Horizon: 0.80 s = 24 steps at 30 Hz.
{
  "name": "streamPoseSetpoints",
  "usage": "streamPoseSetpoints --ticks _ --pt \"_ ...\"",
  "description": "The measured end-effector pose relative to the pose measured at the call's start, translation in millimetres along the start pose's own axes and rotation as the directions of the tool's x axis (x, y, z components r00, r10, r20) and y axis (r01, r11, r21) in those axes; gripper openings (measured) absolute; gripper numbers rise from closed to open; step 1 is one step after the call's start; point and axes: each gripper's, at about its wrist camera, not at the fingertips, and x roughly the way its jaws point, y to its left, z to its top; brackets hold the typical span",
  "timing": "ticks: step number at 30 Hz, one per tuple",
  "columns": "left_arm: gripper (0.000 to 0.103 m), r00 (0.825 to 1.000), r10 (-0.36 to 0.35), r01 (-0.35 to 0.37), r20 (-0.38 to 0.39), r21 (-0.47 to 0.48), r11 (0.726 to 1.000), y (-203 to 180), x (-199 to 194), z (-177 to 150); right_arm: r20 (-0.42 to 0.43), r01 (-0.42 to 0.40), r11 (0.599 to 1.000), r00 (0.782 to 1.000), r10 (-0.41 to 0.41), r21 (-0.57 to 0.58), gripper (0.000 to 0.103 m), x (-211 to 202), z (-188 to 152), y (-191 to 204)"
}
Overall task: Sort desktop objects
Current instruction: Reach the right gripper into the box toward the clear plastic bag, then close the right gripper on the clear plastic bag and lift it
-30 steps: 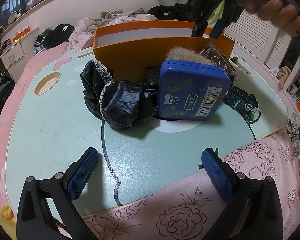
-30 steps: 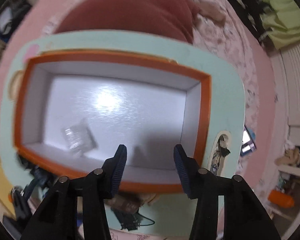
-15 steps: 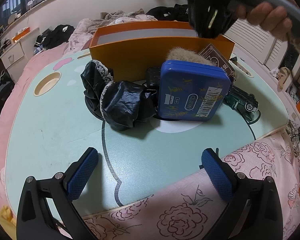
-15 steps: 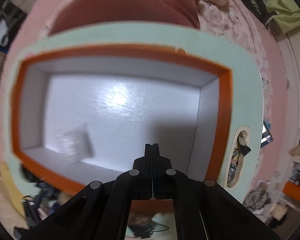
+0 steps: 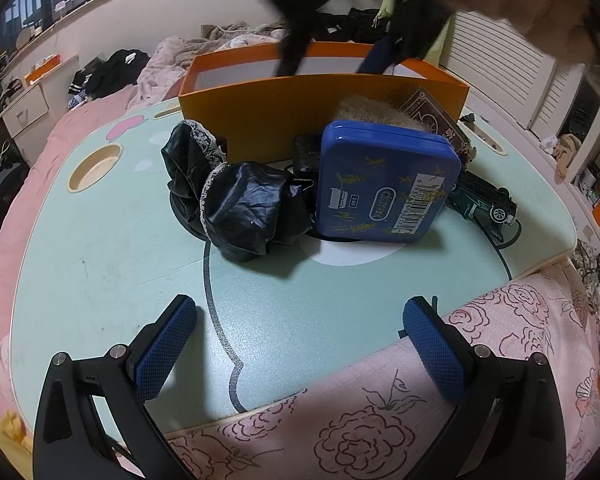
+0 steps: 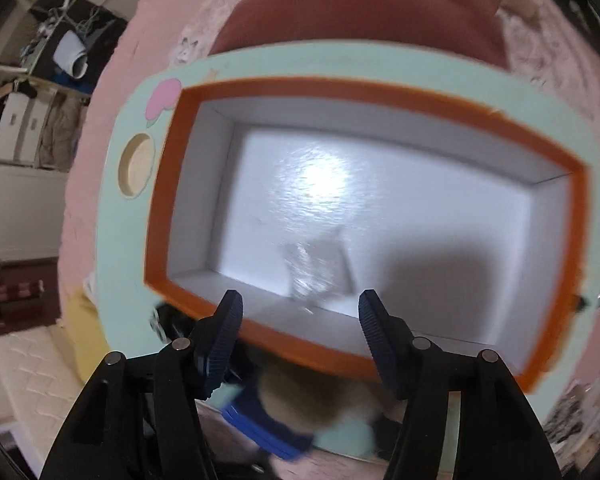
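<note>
Right gripper [image 6: 300,304] now over orange box's [image 6: 162,216] near wall, jaws just reopened, empty, clear packet [image 6: 320,268] just beyond fingertips, left gripper [image 5: 300,316] unmoved, fingers wide apart, blue tin [image 5: 384,184] ahead.

I see a glossy blue tin [image 5: 386,184], crinkled shiny black cloth [image 5: 248,210], and a box [image 6: 556,160] with a glossy white floor.

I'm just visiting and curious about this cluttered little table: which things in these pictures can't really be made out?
- Clear, shiny item in the orange cardboard box: right wrist view, smeared by motion blur.
- Tan fuzzy object: left wrist view, mostly hidden behind the blue rectangular tin.
- Dark brown patterned packet: left wrist view, partly covered by the tin.
- Right gripper: left wrist view, blurred and cut off by the top edge.
</note>
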Motion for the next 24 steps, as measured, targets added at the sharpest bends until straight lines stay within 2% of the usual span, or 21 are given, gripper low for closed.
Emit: streamPoseSetpoints --ticks 2,3,5,6,7,8,9,10,11,21,24 --pt "0.103 1.0 -0.001 0.001 0.0 0.0 1.0 -0.2 0.1 0.0 -0.035 0.013 1.0 0.999 -0.013 0.012 0.06 17.7 5.2 3.2" --pt "0.103 1.0 -0.001 0.001 0.0 0.002 1.0 -0.1 0.0 0.0 -0.051 0.032 0.999 0.998 -0.031 0.013 0.066 27.2 8.8 1.7" --pt "0.103 1.0 -0.001 0.001 -0.001 0.001 1.0 0.1 1.6 0.7 -0.01 0.059 0.998 0.998 -0.059 0.003 0.065 30.0 6.6 8.9" --pt "0.103 1.0 -0.002 0.002 0.0 0.001 1.0 -0.4 1.5 1.1 0.025 0.136 0.991 0.99 -0.136 -0.019 0.051 29.8 1.6 17.2" --pt "0.103 1.0 -0.002 0.002 0.0 0.001 1.0 -1.0 1.6 1.7 0.06 0.195 0.98 0.979 -0.193 -0.028 0.047 29.1 -3.5 23.0" --pt "0.103 1.0 -0.003 0.003 0.0 0.0 1.0 -0.7 1.6 1.5 0.078 0.207 0.978 0.976 -0.204 -0.028 0.031 28.3 -6.8 26.1" --pt "0.103 1.0 -0.004 0.004 0.002 0.0 1.0 -0.7 1.1 1.7 0.108 0.287 0.957 0.954 -0.281 -0.041 0.018 28.5 -11.3 32.3" --pt "0.103 1.0 -0.003 0.003 0.0 0.002 1.0 -0.7 1.1 2.2 0.124 0.316 0.948 0.943 -0.308 -0.049 0.017 28.0 -13.7 35.3" --pt "0.103 1.0 -0.002 0.002 -0.001 0.002 1.0 -0.4 0.5 2.7 0.144 0.327 0.943 0.938 -0.317 -0.057 0.011 26.7 -16.3 38.7" --pt "0.103 1.0 -0.007 0.007 0.001 0.007 1.0 -1.2 0.1 3.6 0.178 0.314 0.947 0.938 -0.298 -0.069 0.009 13.2 -26.5 41.5" --pt "0.103 1.0 -0.008 0.008 0.001 0.008 1.0 -0.7 0.3 2.6 0.207 0.331 0.939 0.929 -0.307 -0.093 0.009 4.5 -33.9 40.0"
